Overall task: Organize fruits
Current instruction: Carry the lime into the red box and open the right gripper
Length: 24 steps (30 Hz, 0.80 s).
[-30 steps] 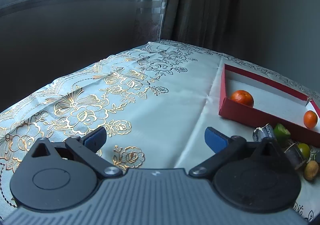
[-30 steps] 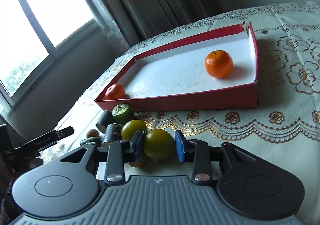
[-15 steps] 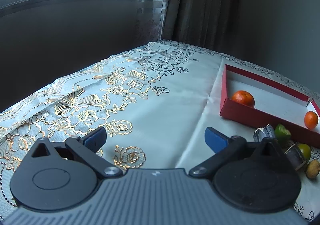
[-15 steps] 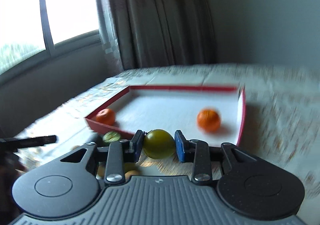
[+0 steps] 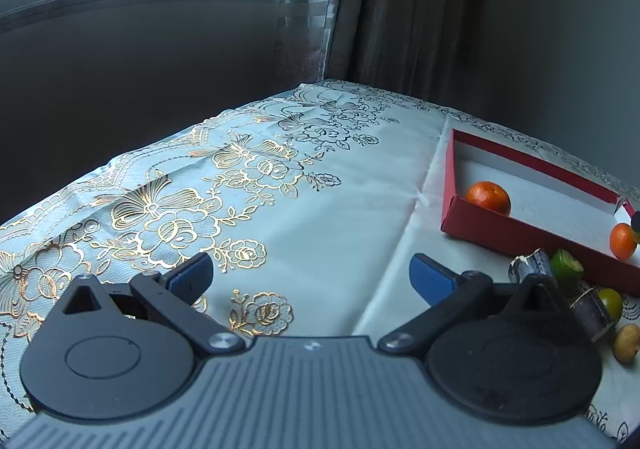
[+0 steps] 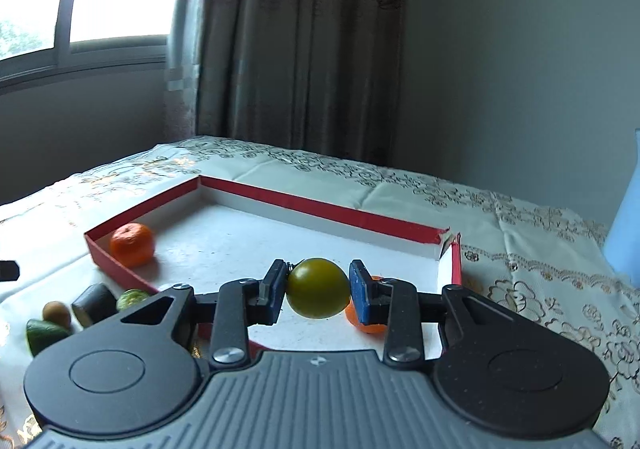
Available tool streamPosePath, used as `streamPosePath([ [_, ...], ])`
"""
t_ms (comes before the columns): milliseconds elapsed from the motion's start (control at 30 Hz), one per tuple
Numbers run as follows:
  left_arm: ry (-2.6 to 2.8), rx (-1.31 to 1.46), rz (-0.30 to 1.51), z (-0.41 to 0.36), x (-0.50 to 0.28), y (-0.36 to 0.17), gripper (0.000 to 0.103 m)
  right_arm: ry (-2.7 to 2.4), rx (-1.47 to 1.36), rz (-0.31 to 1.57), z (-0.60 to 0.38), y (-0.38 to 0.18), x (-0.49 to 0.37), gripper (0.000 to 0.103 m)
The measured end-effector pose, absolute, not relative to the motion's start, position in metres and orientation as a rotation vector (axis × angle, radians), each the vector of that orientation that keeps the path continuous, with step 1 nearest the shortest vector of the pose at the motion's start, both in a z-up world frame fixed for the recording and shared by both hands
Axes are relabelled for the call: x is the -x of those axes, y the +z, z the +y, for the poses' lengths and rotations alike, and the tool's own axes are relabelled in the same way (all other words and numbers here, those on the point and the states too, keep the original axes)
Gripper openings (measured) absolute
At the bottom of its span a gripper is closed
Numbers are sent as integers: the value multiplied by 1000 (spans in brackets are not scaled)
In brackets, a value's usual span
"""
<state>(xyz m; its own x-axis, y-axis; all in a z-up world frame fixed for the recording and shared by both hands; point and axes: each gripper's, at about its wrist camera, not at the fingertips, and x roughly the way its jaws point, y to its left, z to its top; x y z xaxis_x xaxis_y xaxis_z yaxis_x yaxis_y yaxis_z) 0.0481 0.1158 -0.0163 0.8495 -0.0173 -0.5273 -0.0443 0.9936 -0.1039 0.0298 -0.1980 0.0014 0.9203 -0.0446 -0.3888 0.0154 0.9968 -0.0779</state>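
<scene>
1. Small, round, smooth green-yellow fruit (image 6: 317, 288): looks light and a bit slippery, likely soft enough to bruise.
2. Best held across the fat middle, with a soft squeeze.
3. Clamped between the blue pads (image 6: 360, 297) of the right gripper (image 6: 316, 291), lower middle of the frame.
4. Up in the air over the near edge of the flat red cardboard box (image 6: 328, 209).
5. Left gripper (image 5: 310, 279): fingers wide apart, nothing between, above the flowered tablecloth (image 5: 320, 217).

no readable text, no labels, no brand names, no numbers on anything in view
</scene>
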Motion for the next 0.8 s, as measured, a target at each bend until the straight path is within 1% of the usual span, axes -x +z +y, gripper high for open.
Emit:
streamPosePath([
  [367, 15, 115, 560, 115, -50, -17, 103, -62, 25, 438, -207, -7, -45, 35],
  [600, 22, 118, 557, 115, -49, -17, 103, -48, -52, 380, -219, 7, -26, 35],
  [633, 25, 119, 553, 115, -48, -16, 103, -42, -75, 370, -224, 10, -20, 36],
  [700, 26, 124, 532, 116, -45, -15, 103, -36, -103, 358, -236, 15, -6, 43],
  [767, -5, 125, 504, 116, -39, -13, 103, -50, -102, 345, -249, 18, 9, 53],
  [800, -35, 118, 488, 114, -35, -12, 103, -65, -96, 342, -256, 18, 17, 54],
])
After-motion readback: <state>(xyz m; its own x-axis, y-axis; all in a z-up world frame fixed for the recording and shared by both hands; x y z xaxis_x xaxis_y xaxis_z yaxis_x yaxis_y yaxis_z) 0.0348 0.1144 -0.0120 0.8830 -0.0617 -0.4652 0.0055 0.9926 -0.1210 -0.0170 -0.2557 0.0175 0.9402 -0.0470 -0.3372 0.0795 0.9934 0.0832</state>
